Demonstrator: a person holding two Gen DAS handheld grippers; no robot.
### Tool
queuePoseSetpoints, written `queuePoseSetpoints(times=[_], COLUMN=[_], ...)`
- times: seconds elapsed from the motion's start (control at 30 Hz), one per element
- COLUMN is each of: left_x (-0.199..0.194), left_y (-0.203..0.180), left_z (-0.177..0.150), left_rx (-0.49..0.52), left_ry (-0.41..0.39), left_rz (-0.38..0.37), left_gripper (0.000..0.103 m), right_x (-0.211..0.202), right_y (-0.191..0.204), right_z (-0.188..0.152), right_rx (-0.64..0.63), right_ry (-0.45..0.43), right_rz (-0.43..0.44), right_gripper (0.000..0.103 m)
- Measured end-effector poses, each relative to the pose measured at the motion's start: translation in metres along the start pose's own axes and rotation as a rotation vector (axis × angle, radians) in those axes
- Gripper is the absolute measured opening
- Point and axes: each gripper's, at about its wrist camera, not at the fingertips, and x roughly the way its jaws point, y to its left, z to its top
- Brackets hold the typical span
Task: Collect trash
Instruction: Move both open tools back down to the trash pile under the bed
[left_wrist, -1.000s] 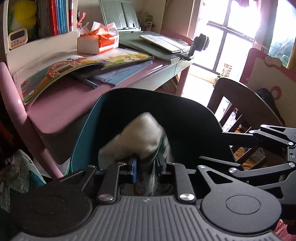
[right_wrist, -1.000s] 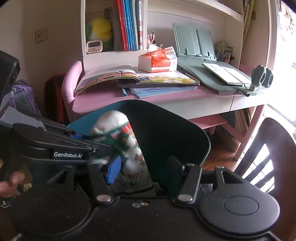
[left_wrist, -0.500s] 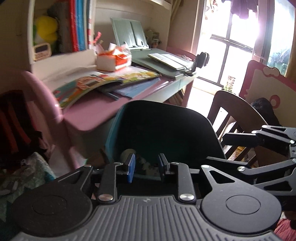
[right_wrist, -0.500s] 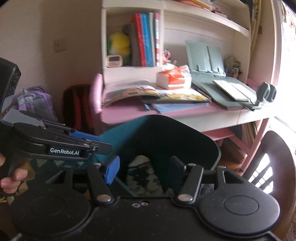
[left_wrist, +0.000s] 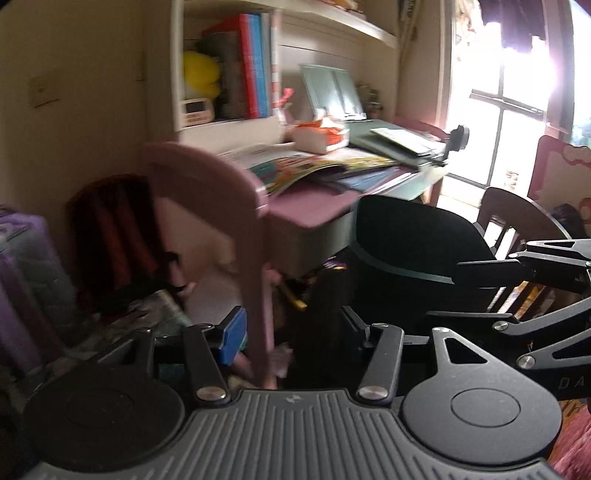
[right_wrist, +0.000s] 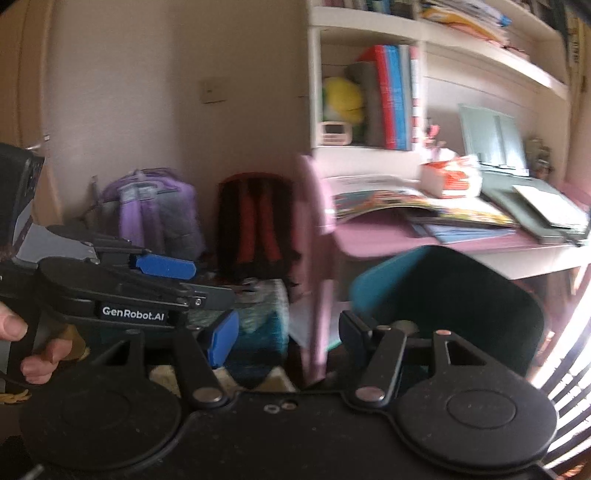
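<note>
Purple quilted bag (right_wrist: 155, 218): far left on floor by wall, w/ dark red-and-black backpack (right_wrist: 255, 225) just beside it. Soft, strappy stuff; a low sweep of either tool could snag a strap.

Left gripper (left_wrist: 291, 332): black two-finger tool w/ blue pad, jaws opening, nothing btwn them. Aimed at the pink desk leg (left_wrist: 255, 280), not at any trash. Risk: it knocks the leg, since both views are smeared w/ motion.

Right gripper (right_wrist: 288, 336): fingers spread wide, nothing btwn them. A person's hand (right_wrist: 33, 347) grips the other tool's handle at that view's left edge. Risk: the two tools sit close together and could clash.

Pink-topped child's desk (right_wrist: 373, 236): holds an open colourful picture book (right_wrist: 399, 199), a white-and-orange tissue box (right_wrist: 450, 177) and a grey-green book stand (right_wrist: 491, 136). Risk: none of this looks like trash to me; grabbing it by mistake would be wrong.

Teal plastic trash bin w/ dark inside (right_wrist: 450, 295): task's thing, on floor under desk edge, right of both tools, a dark wooden chair (left_wrist: 517, 210) just beyond it. Contents mostly hidden by the right tool's arm; a pale round bit shows, can't tell what. Risk: tools are pointed left of bin, so a later drop could miss the rim.

Trash still to collect: can't spot any for sure; clutter under desk is too blurred. Risk: picking the wrong item.
</note>
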Motion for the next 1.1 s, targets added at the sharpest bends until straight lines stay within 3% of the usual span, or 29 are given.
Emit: queuePoseSetpoints(times=[0.1, 0.3, 0.57, 0.87, 0.93, 1.1], left_x=[-0.016, -0.044, -0.060, -0.026, -0.016, 0.015], left_y=[0.027, 0.092, 0.172, 0.249, 0.261, 0.284], left_z=[-0.019, -0.068, -0.142, -0.222, -0.241, -0.290], left_rx=[-0.038, -0.129, -0.233, -0.405, -0.434, -0.504], left_ry=[-0.015, -0.017, 0.005, 0.056, 0.064, 0.115], left_rz=[0.046, 0.155, 0.297, 0.400, 0.441, 0.502], left_gripper=[0.068, 0.069, 0.080, 0.086, 0.097, 0.097], right_x=[0.014, 0.054, 0.129, 0.217, 0.237, 0.285], right_y=[0.025, 0.079, 0.138, 0.182, 0.189, 0.203], right_z=[-0.004, -0.021, -0.059, -0.120, -0.136, -0.182], right_rx=[0.002, -0.034, -0.060, -0.110, -0.117, -0.132], right_ry=[0.019, 0.059, 0.141, 0.259, 0.288, 0.366], right_rz=[0.073, 0.174, 0.287, 0.334, 0.339, 0.354], right_gripper=[0.061, 0.062, 0.068, 0.074, 0.075, 0.076])
